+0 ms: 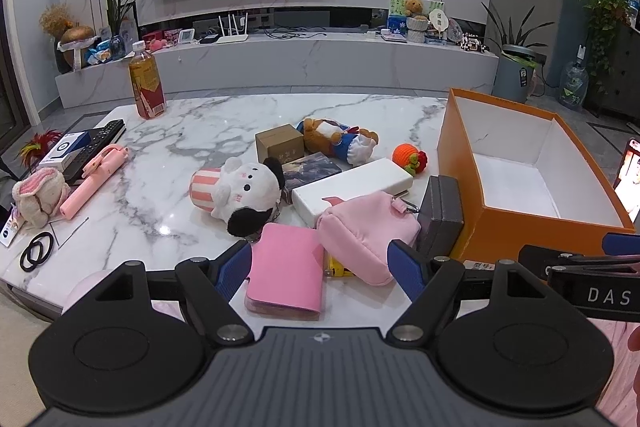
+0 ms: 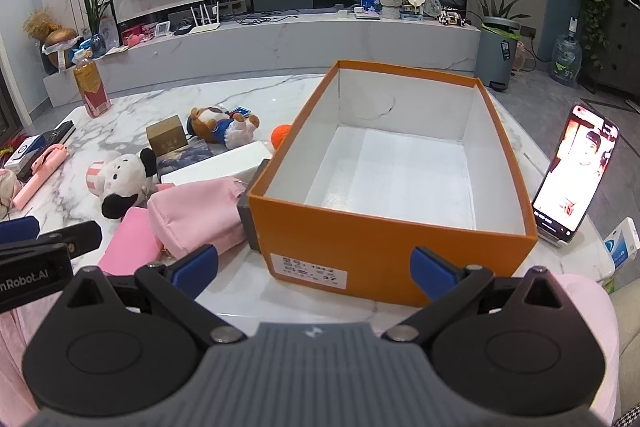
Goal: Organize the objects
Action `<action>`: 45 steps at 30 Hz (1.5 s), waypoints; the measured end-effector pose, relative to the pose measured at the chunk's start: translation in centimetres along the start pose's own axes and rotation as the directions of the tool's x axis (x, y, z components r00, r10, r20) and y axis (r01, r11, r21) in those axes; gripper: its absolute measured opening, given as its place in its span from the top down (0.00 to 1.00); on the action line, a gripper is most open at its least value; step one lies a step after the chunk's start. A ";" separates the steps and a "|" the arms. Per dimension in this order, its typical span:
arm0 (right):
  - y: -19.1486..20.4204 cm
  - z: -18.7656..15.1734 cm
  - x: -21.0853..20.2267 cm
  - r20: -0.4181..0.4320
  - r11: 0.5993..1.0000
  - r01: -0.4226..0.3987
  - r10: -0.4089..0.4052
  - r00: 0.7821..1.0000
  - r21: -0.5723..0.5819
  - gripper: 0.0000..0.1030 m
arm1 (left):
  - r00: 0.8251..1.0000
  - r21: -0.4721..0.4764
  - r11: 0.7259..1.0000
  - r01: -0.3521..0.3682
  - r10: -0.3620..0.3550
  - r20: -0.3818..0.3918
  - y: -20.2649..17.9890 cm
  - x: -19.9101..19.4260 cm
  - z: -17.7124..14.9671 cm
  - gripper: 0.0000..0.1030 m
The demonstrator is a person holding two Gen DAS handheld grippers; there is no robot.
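Note:
An empty orange box (image 2: 392, 251) with a white inside stands on the marble table (image 1: 168, 163), also seen at the right as the orange box (image 1: 500, 239). Left of it lie a pink pouch (image 1: 366, 231), a pink wallet (image 1: 286, 263), a white box (image 1: 352, 187), a dark grey box (image 1: 442, 217), a cow plush (image 1: 244, 193), a bear plush (image 1: 340, 139), a brown box (image 1: 279, 143) and an orange knitted toy (image 1: 409, 159). My left gripper (image 1: 320, 269) is open, low over the wallet and pouch. My right gripper (image 2: 316, 269) is open before the box's near wall.
A drink bottle (image 1: 147, 85), a remote (image 1: 100, 141), a pink selfie stick (image 1: 94, 179), hair ties (image 1: 37, 251) and a knitted item (image 1: 38, 195) occupy the table's left side. A lit phone (image 2: 574, 173) stands propped right of the box. A TV console runs behind.

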State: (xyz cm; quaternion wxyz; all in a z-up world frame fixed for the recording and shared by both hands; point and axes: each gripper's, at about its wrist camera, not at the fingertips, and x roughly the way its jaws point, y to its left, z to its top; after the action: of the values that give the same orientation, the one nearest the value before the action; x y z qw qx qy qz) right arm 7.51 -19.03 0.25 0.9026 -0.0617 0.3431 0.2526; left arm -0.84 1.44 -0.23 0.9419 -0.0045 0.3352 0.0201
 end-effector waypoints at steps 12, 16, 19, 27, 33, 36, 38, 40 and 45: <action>1.0 0.5 0.4 -0.001 0.999 -0.018 0.018 1.000 -0.033 0.01 | 1.000 0.003 1.000 0.007 -0.007 -0.024 0.5 0.8 0.1 0.15; 1.3 0.9 0.5 0.005 0.998 -0.047 0.048 0.999 -0.045 0.07 | 0.999 0.017 0.999 0.033 -0.033 -0.033 0.9 1.1 0.6 0.19; 1.8 1.6 0.8 -0.002 0.994 -0.090 0.090 0.996 -0.066 0.16 | 0.996 0.022 0.997 0.078 -0.078 -0.039 1.6 1.4 1.4 0.24; 3.8 3.7 3.1 -0.057 0.970 -0.212 0.207 0.977 -0.121 0.49 | 0.969 0.071 0.972 0.224 -0.214 -0.120 2.8 4.6 3.7 0.41; 6.3 5.4 5.7 -0.102 0.949 -0.256 0.240 0.965 -0.186 0.60 | 0.948 0.089 0.958 0.271 -0.250 -0.196 3.8 8.5 5.2 0.47; 7.5 6.1 7.6 -0.133 0.938 -0.255 0.229 0.964 -0.234 0.75 | 0.924 0.068 0.946 0.317 -0.292 -0.248 4.3 10.9 6.0 0.47; 8.0 6.5 8.9 -0.155 0.933 -0.253 0.219 0.963 -0.255 0.80 | 0.913 0.100 0.936 0.337 -0.299 -0.278 4.1 12.3 6.3 0.47; 8.3 6.8 10.0 -0.174 0.929 -0.257 0.216 0.961 -0.267 0.83 | 0.899 0.121 0.925 0.361 -0.310 -0.308 3.7 13.7 6.6 0.47; 8.9 7.2 12.4 -0.214 0.919 -0.259 0.200 0.956 -0.299 0.89 | 0.864 0.151 0.902 0.405 -0.324 -0.386 2.8 16.8 7.3 0.51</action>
State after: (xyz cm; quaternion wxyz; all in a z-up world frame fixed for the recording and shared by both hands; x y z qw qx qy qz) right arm 15.17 -4.17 -1.82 0.8097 -0.1906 0.3814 0.4033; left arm 16.69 5.01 -5.21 0.8472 0.0359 0.4913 -0.1988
